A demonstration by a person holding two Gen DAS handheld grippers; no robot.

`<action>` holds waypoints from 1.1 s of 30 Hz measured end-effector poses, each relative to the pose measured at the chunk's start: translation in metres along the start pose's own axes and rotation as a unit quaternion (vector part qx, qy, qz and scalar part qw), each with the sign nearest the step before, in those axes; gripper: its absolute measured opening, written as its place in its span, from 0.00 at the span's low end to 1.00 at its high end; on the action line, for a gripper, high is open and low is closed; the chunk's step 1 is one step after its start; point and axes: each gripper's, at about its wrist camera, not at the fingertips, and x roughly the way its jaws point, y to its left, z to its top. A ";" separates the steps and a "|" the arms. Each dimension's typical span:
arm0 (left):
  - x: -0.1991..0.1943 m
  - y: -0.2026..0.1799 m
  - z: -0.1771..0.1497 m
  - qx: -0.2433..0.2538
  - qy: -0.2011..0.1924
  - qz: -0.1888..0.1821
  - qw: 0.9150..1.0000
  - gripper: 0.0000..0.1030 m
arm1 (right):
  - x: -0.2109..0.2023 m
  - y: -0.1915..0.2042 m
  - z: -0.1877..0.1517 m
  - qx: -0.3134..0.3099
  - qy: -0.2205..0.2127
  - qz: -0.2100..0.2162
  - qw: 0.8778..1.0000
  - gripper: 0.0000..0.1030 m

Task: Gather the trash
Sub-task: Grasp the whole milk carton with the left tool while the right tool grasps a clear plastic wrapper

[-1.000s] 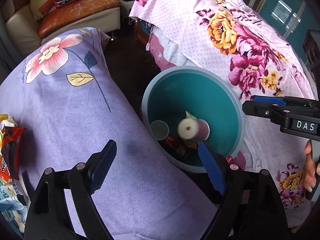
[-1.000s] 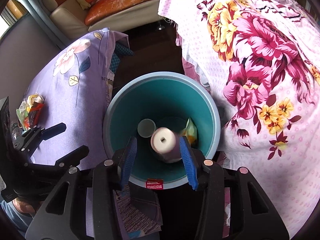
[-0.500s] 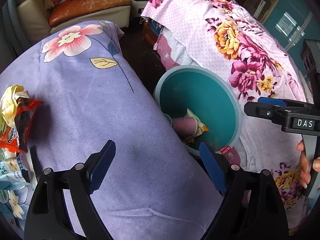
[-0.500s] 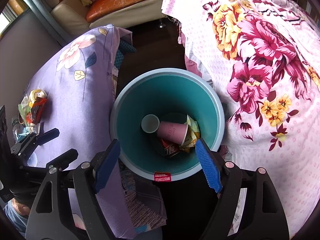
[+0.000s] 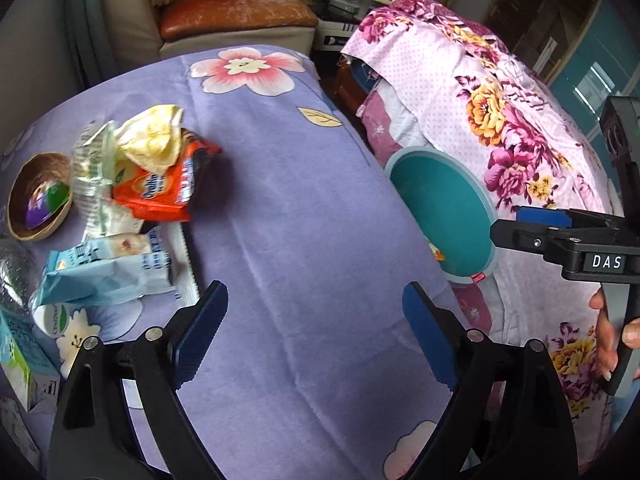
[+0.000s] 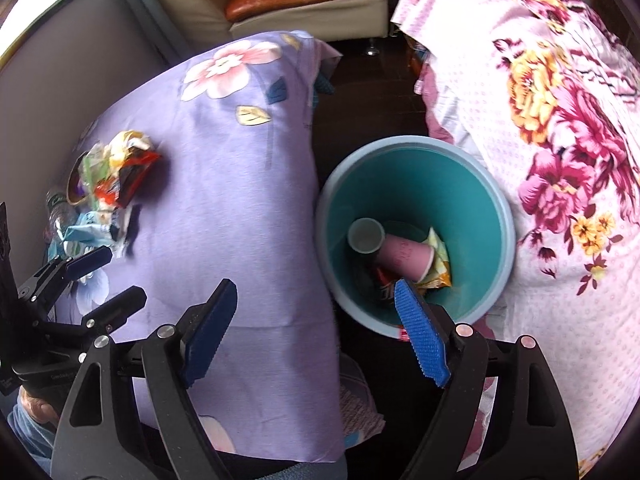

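Swinging toward ten o'clock, my left gripper [image 5: 314, 334], jaws spread, now faces the wrapper pile [image 5: 132, 196] on the worktop [image 5: 304, 216]. My right gripper [image 6: 316, 332], jaws spread wider than a second ago, hangs empty; the pink cup [image 6: 404, 258] lies inside the teal bin [image 6: 480, 204].

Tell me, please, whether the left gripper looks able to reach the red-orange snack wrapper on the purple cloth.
Probably yes. The left gripper is open and empty, and bare purple cloth lies between it and the red-orange snack wrapper. A crumpled yellow wrapper rests on the wrapper's far end, but its near edge shows free.
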 end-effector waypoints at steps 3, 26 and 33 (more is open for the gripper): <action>-0.014 0.022 -0.007 -0.017 -0.008 0.005 1.000 0.87 | 0.000 0.024 0.001 -0.018 0.001 0.004 1.000 0.75; -0.084 0.227 -0.065 -0.214 -0.042 0.126 0.968 0.87 | 0.033 0.170 -0.004 -0.108 0.036 0.032 0.993 0.75; -0.063 0.247 -0.072 -0.235 -0.019 0.135 0.962 0.87 | 0.045 0.203 -0.003 -0.152 0.051 0.020 0.987 0.75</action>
